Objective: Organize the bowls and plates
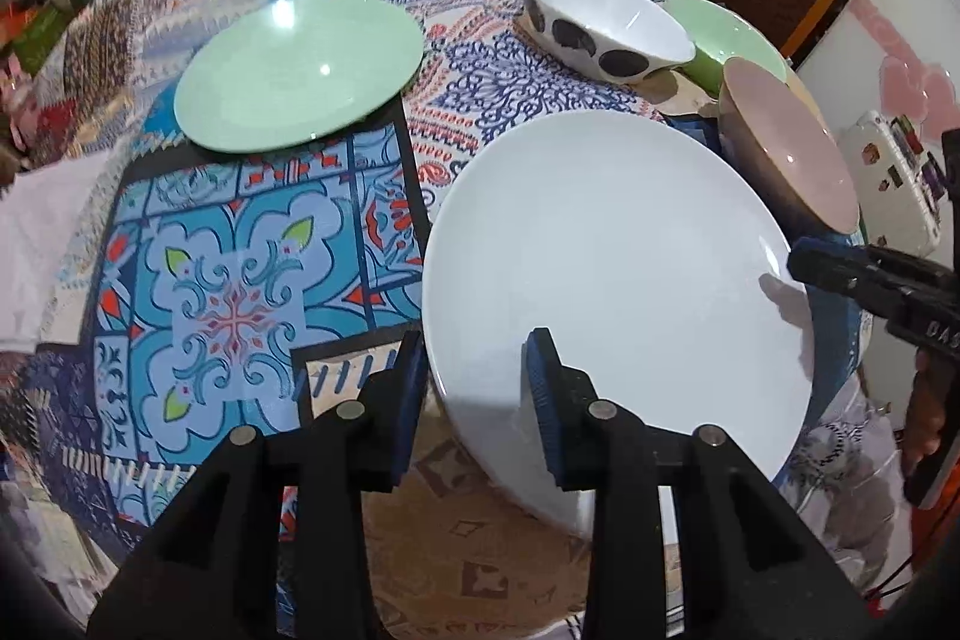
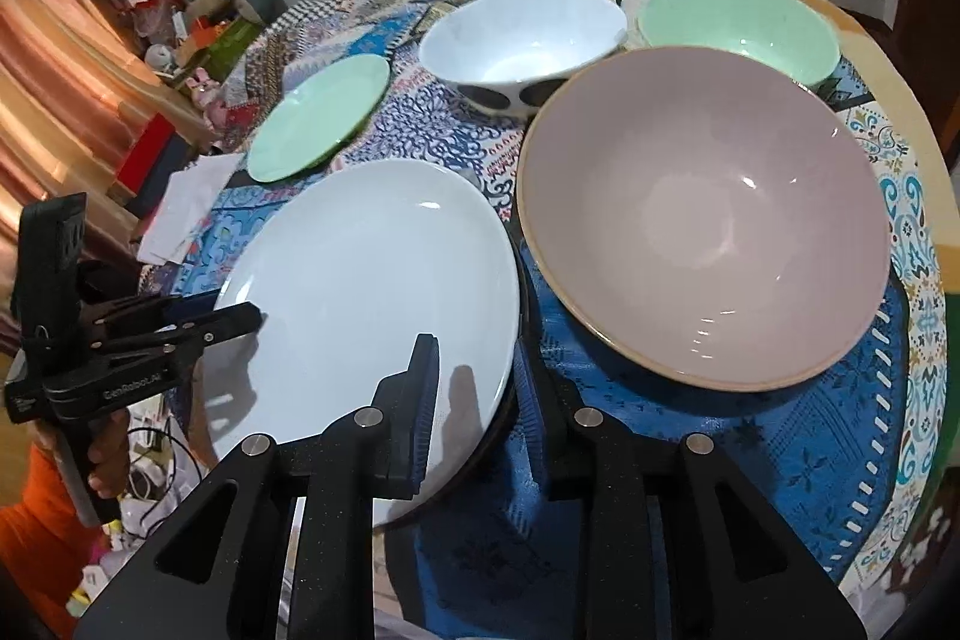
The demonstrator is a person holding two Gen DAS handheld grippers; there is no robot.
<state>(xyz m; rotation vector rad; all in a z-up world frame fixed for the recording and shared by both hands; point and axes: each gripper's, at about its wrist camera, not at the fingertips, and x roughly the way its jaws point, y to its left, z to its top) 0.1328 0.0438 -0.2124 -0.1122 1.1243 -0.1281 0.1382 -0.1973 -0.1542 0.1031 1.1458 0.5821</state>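
The large round white ceramic plate (image 1: 606, 280) lies at the near edge of the table, tilted a little, its near rim lifted off the patterned blue patchwork tablecloth (image 1: 228, 280). The left gripper (image 1: 477, 382) straddles the plate's rim at about seven o'clock, one blue pad above and one below; the right gripper (image 2: 474, 388) does the same at about five o'clock. Both sets of jaws stand narrow around the rim, though the wrist views leave it unclear whether the pads actually press on it.

Just beside the plate at three o'clock sits the wide pale pink ceramic bowl (image 2: 708, 214), upright, its rim very close to the plate's edge. At one o'clock stands the white bowl with black spots (image 2: 522, 40), and beyond it, further right, the light green bowl (image 2: 738, 25). At eleven o'clock, well apart, lies the small round mint green plate (image 1: 300, 70), flat on the cloth.
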